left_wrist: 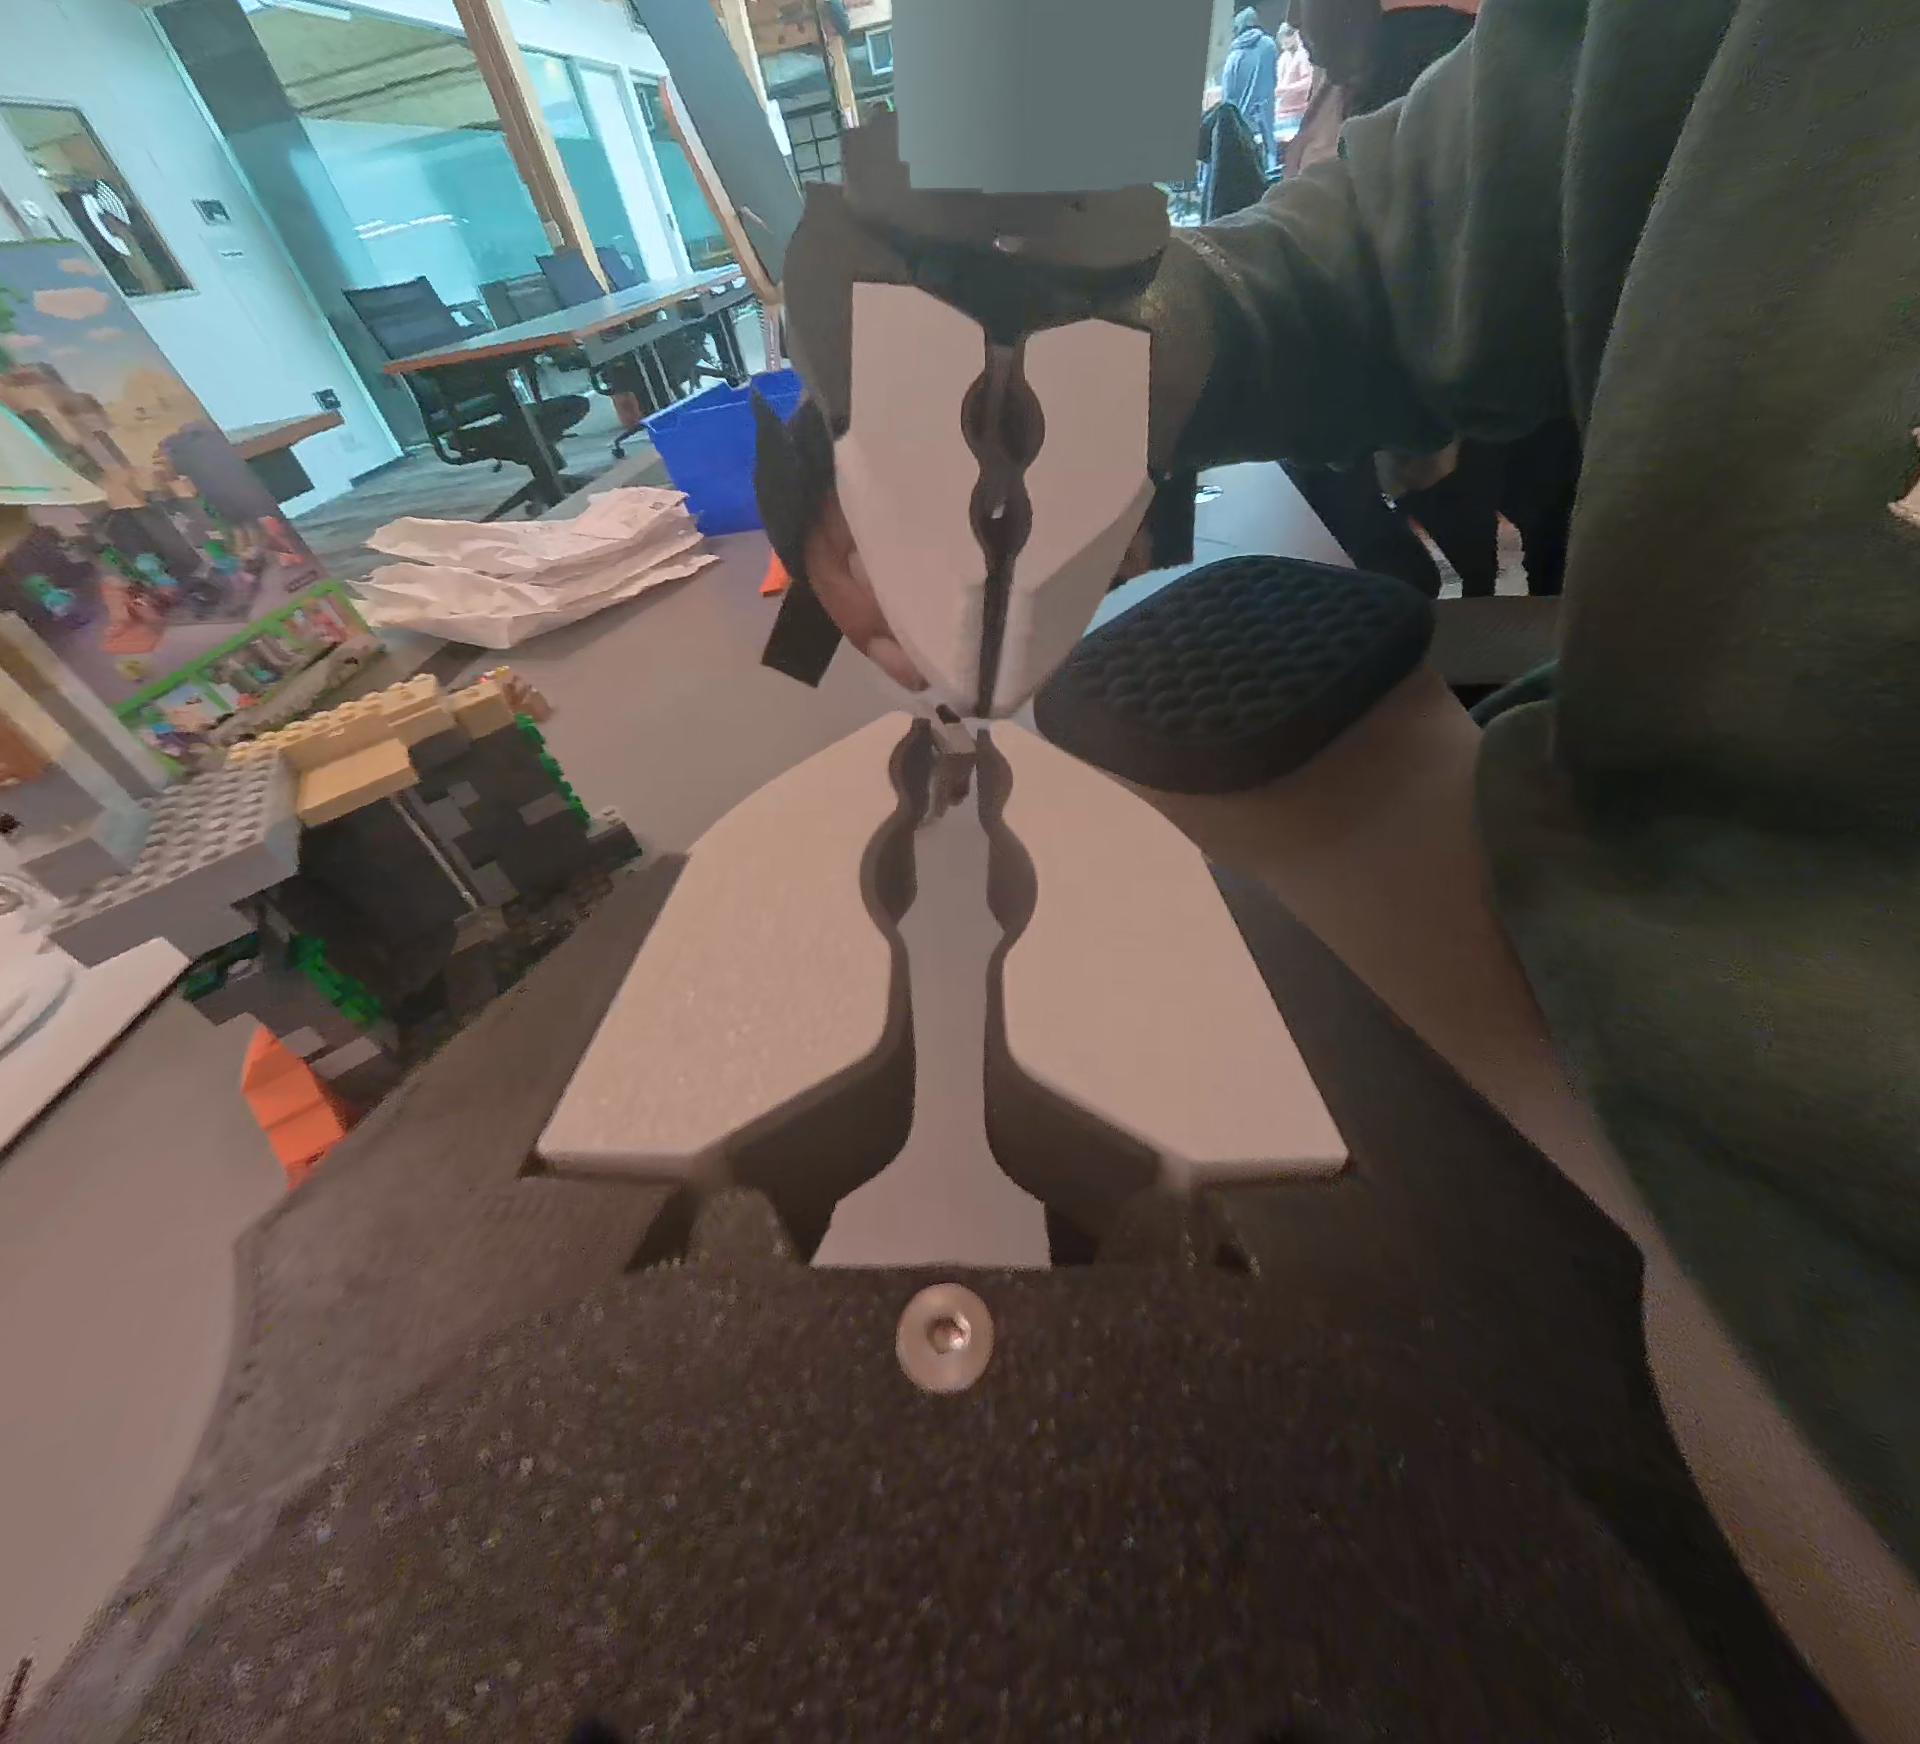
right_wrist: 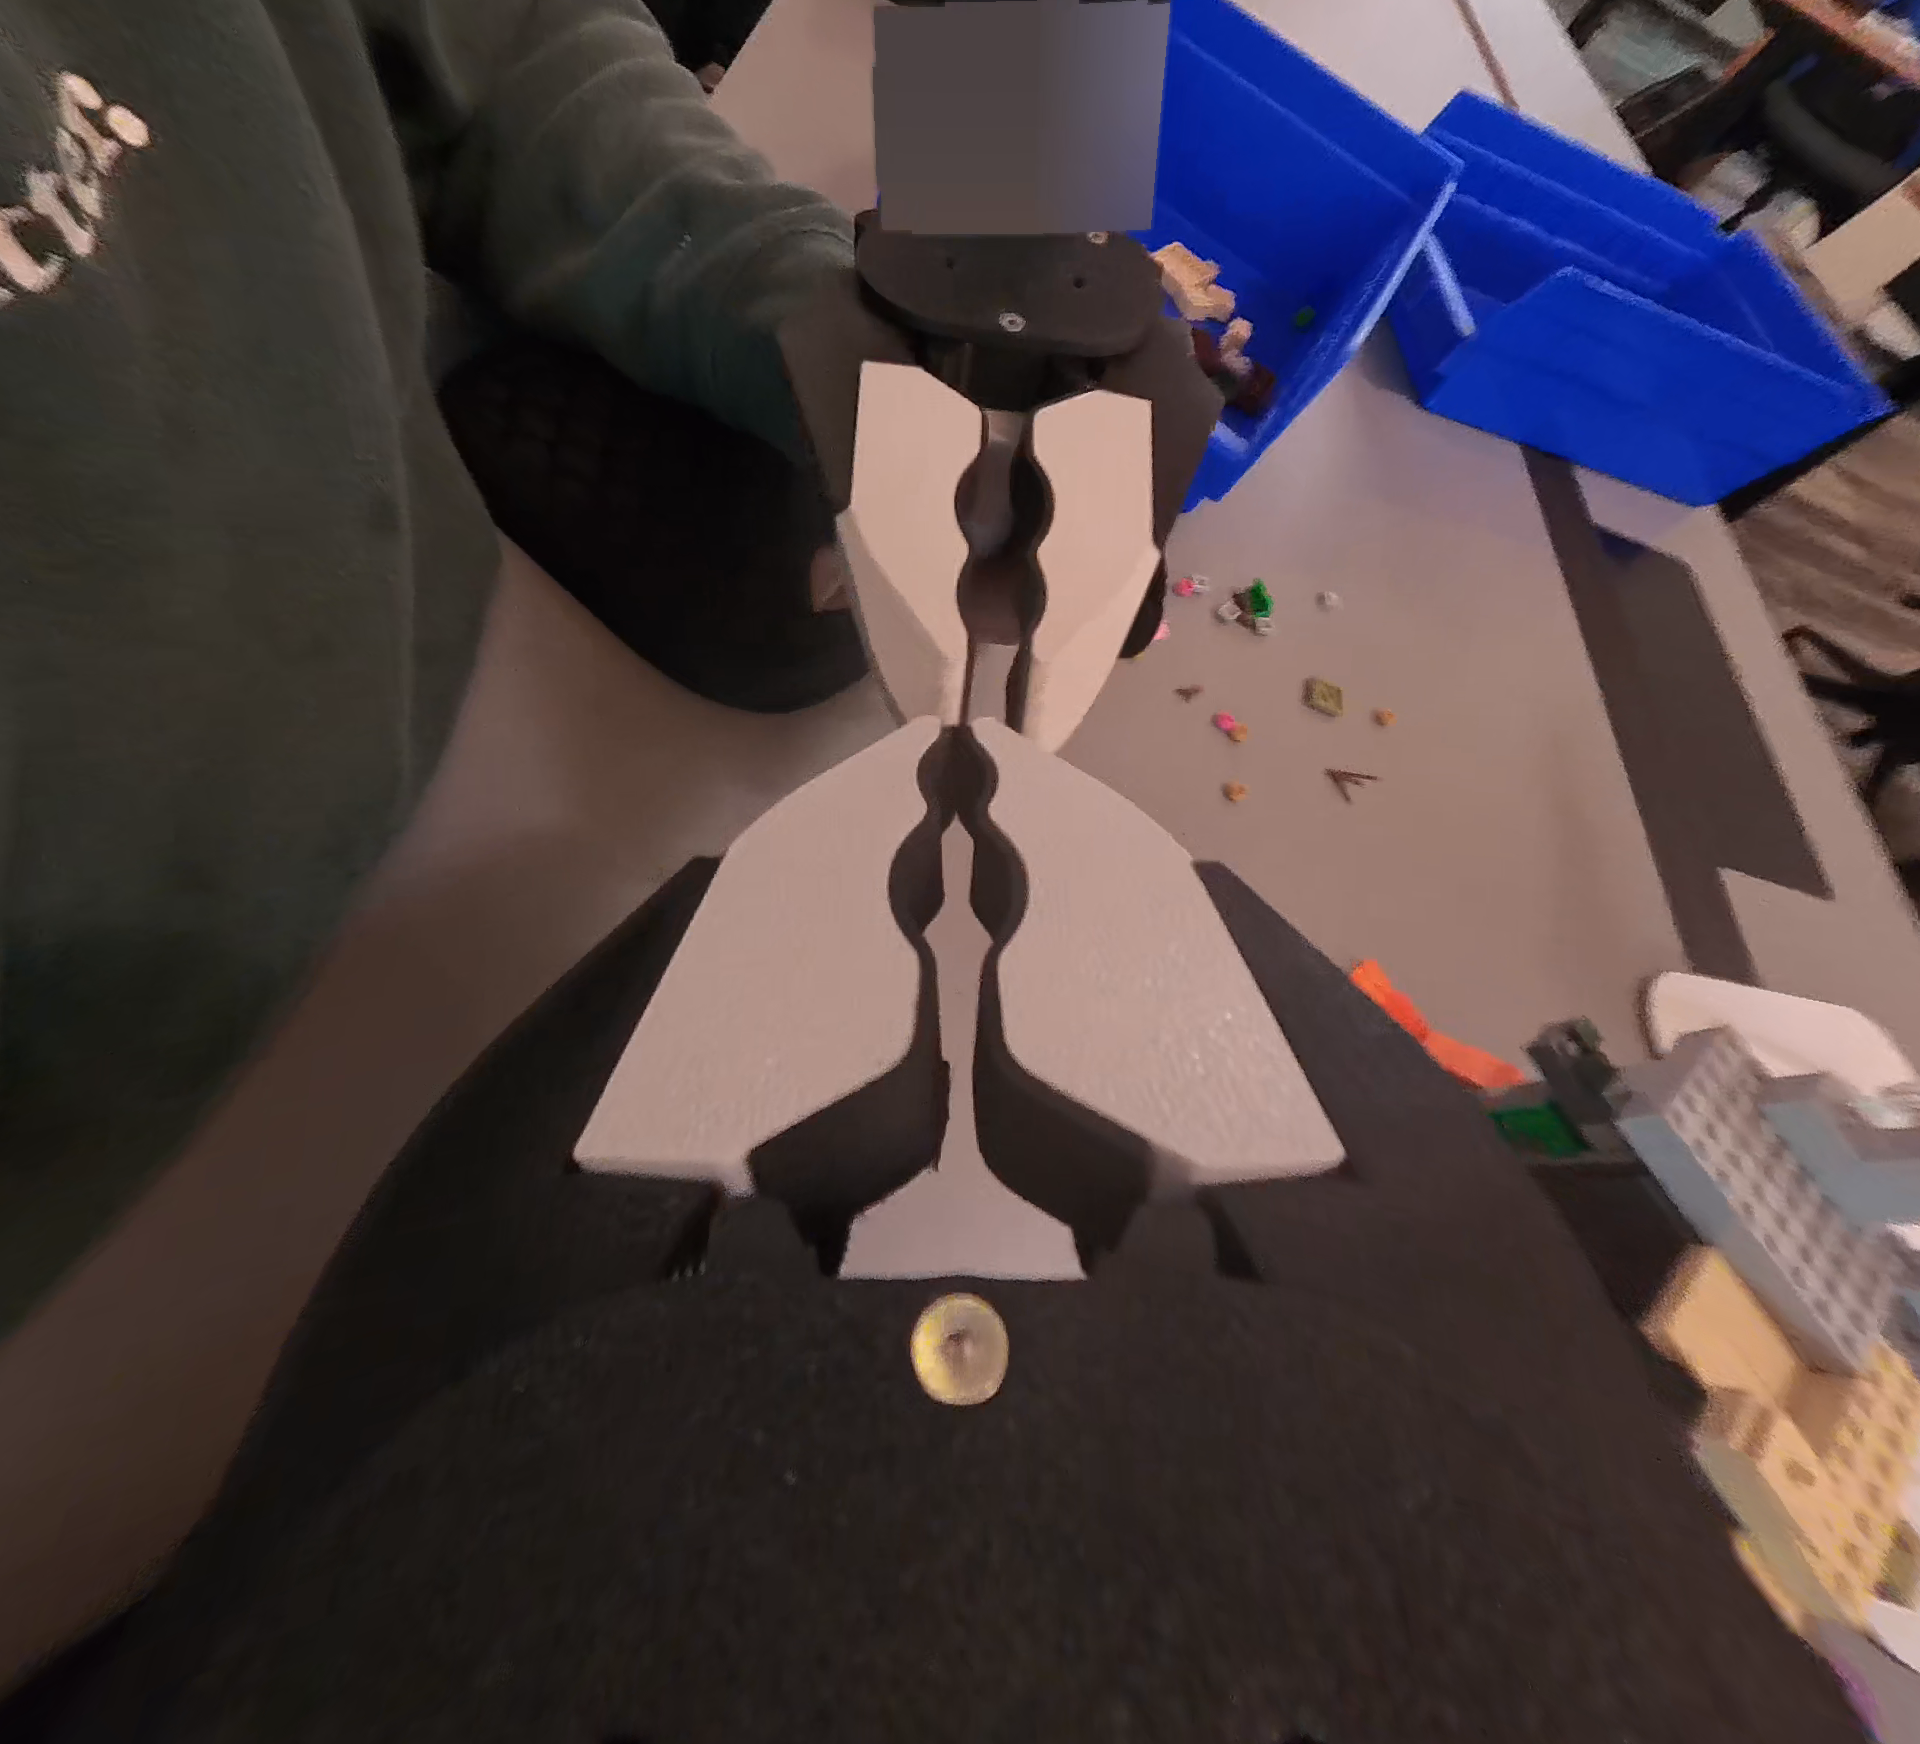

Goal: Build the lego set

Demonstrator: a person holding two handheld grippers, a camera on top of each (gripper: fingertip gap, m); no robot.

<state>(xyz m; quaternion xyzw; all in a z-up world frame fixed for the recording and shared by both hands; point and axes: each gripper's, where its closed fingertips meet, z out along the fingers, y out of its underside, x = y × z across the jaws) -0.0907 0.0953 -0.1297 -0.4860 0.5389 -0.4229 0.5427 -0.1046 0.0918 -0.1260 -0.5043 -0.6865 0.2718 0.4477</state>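
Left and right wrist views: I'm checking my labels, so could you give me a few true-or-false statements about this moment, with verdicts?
1. The left gripper and right gripper meet tip to tip. True.
2. The lego model is lifted in the air. False: it stands on the table.
3. The blue bin is empty. False: a few pieces lie in it.
4. Loose pieces are scattered on the table. True.
5. The left gripper pinches a small dark piece. True.
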